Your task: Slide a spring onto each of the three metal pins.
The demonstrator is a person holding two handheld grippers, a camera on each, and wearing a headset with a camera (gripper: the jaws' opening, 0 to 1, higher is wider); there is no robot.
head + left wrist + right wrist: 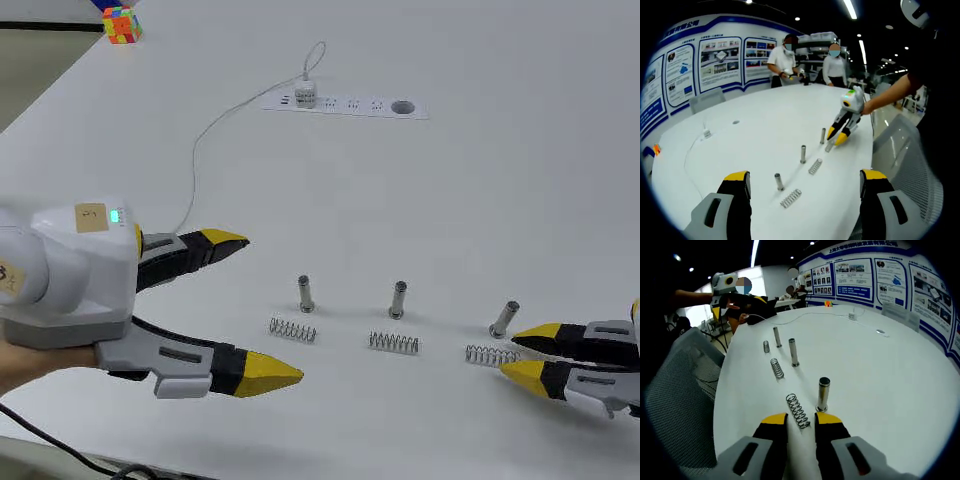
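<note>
Three metal pins (398, 299) stood upright in a row on the white bench (480, 200), with a spring (394, 343) lying just in front of each and none on a pin. The left gripper (270, 307) hovered near the left pin, fingers spread wide and holding nothing. The right gripper (510, 356), its body cut off at the edge of the head view, had its fingers narrowly parted at the end of the rightmost spring (490, 354). I couldn't tell whether they touched it.
</note>
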